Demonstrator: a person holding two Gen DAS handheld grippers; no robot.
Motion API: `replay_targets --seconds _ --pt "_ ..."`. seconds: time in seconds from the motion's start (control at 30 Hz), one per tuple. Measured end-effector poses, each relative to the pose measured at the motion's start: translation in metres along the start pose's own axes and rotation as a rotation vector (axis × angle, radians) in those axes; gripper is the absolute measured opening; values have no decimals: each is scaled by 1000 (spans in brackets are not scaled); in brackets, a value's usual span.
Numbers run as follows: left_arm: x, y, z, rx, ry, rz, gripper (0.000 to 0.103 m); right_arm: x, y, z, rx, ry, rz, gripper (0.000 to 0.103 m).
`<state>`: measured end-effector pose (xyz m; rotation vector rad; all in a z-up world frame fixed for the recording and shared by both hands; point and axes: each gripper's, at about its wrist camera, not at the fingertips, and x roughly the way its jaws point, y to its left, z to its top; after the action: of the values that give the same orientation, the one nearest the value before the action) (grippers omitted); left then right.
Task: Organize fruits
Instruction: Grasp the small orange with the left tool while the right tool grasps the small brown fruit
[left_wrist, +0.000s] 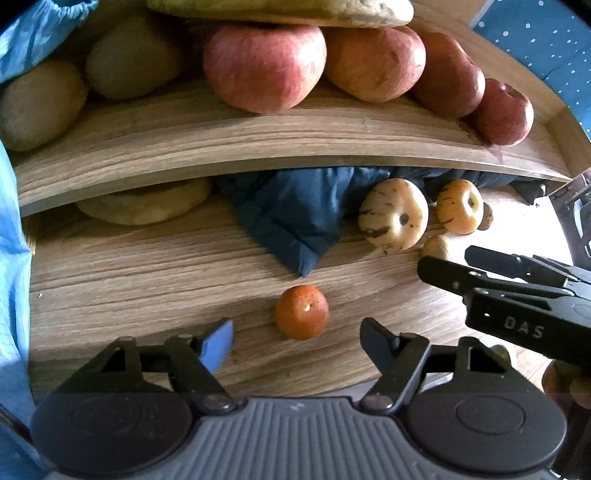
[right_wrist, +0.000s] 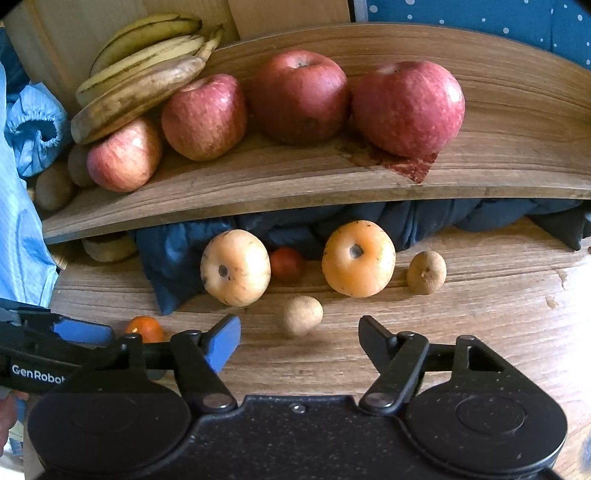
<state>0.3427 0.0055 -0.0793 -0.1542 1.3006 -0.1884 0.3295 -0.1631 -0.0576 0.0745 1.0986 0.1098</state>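
The left gripper (left_wrist: 297, 341) has its jaws apart, with the small orange fruit (left_wrist: 301, 312) just ahead of the gap; the pads do not touch it. The right gripper (right_wrist: 299, 339) also has its jaws apart, and the small brown fruit (right_wrist: 302, 314) lies just ahead of them, untouched. No earlier picture shows how the jaws stood before.

I take the wooden shelf (right_wrist: 332, 184) as the landmark. Both small fruits lie on the table (right_wrist: 480, 314) in front of the shelf and below its board.

What can go wrong: both fruits are round and small, so if one pad arrives first, I think the fruit rolls away over the smooth wood. The two grippers are also near each other, so they may knock together when they close or lift. The blue cloth (left_wrist: 295, 221) under the shelf can catch a fruit that rolls.

Count, from the right wrist view:
- four red apples (right_wrist: 408, 107) on the shelf
- one bunch of bananas (right_wrist: 144, 62) on the shelf, leaning on the apples
- some brown kiwi-like fruits (right_wrist: 55, 188) at the left end of the shelf; their number is not clear
- two large yellow round fruits (right_wrist: 358, 258) on the table under the shelf edge
- two small brown fruits, one small orange fruit, one small red fruit (right_wrist: 287, 263) on the table
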Motion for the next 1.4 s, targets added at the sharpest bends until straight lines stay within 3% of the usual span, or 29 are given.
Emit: replay_targets --seconds 0.07,0.37,0.73,1.4 --pt "-1 0 1 -3 -3 -2 72 1 0 1 -2 1 -1 62" --pt "2 -3 4 -7 -10 -26 53 11 3 6 5 2 1 45" --pt "5 -4 6 -17 -22 -36 37 16 3 5 16 6 -1 30" --pt "-3 4 -2 -38 -30 -57 33 8 13 -7 35 29 59 30"
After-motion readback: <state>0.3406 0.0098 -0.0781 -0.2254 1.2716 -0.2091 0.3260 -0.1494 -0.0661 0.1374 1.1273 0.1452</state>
